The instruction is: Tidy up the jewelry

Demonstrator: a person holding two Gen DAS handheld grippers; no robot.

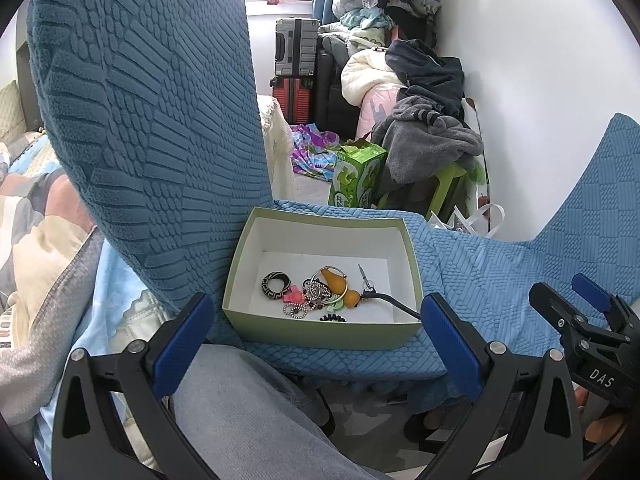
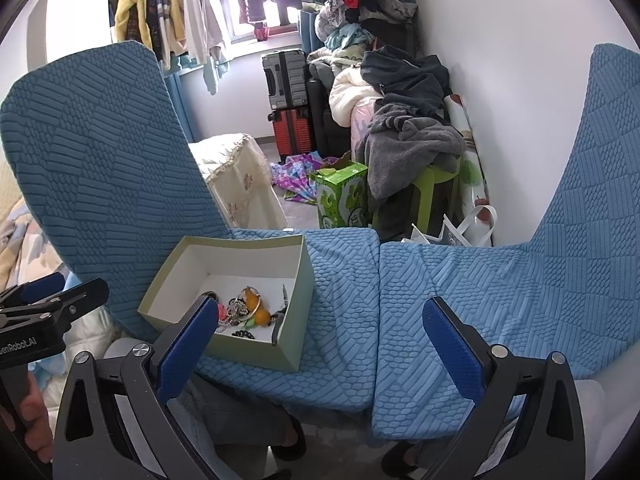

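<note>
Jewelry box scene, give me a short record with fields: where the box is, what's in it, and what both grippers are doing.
box: pale green open box, white inside, on blue chair seat
contents: patterned black ring, orange gourd charm, beaded chains, black coil hair tie
left gripper: open, empty, short of the box
right gripper: open, empty

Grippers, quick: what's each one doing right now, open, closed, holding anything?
Left gripper: open, holding nothing, short of the jewelry box.
Right gripper: open, holding nothing, over the blue seat cover.
</note>
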